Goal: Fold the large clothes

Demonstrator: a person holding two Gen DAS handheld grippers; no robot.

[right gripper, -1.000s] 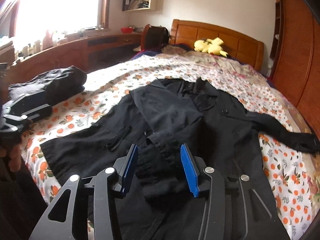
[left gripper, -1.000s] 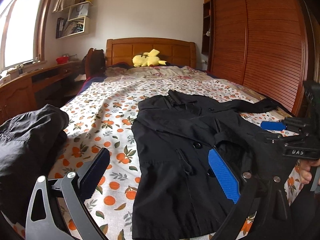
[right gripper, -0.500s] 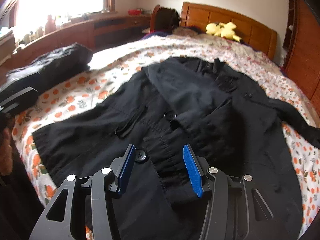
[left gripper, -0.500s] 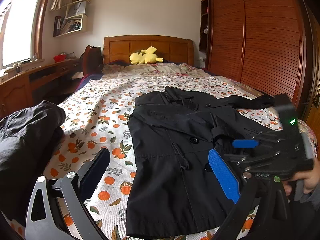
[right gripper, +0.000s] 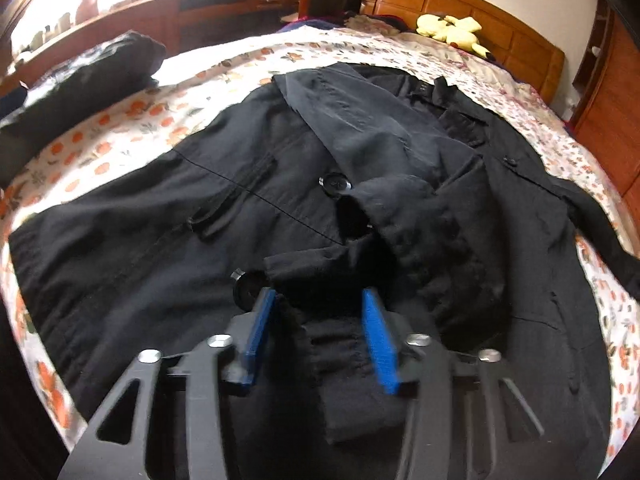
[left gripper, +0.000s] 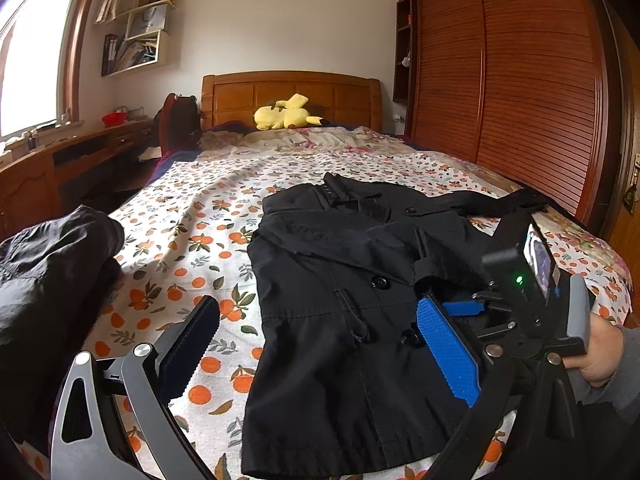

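The left claw [left gripper: 316,354] hovered released above the orange-print bed [left gripper: 192,216]. The black buttoned coat [left gripper: 344,280] lay spread there, its folded sleeve cuff [right gripper: 320,320] between the right claw's [right gripper: 318,334] parted pads; laying it flat probably suited best.

A yellow plush toy [left gripper: 285,117] lies at the wooden headboard [left gripper: 290,96], on a bedspread [left gripper: 208,216] printed with oranges. A red bowl [left gripper: 113,119] sits on the desk [left gripper: 76,152] under the window. Wall shelves [left gripper: 136,40] hold papers; slatted wardrobe doors [left gripper: 520,92] line the right side.
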